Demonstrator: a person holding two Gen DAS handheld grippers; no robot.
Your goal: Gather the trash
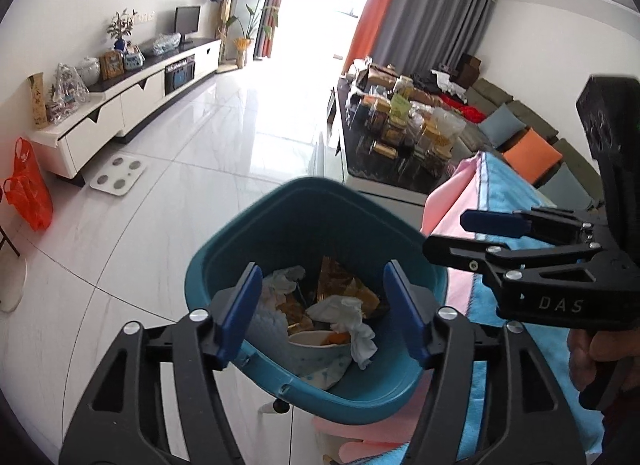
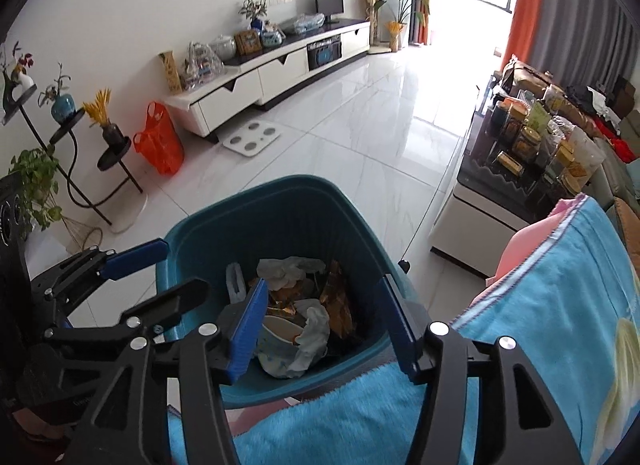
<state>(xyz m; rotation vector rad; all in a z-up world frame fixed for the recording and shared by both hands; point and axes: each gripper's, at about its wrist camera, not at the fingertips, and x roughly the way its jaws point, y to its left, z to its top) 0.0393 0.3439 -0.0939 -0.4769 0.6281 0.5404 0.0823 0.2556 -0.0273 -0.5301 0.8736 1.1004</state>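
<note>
Both your grippers point down, jaws apart and empty.

Your left gripper (image 1: 324,311) tilts downward with its blue pads (image 1: 236,315) spread wide and nothing pressed between them. Your right gripper (image 2: 330,325) angles down more steeply, its pads (image 2: 248,329) also parted and gripping nothing. The two sit side by side, close but not touching, each visible in the other's view. Part of your right hand (image 1: 588,357) shows wrapped around its gripper's handle.
</note>
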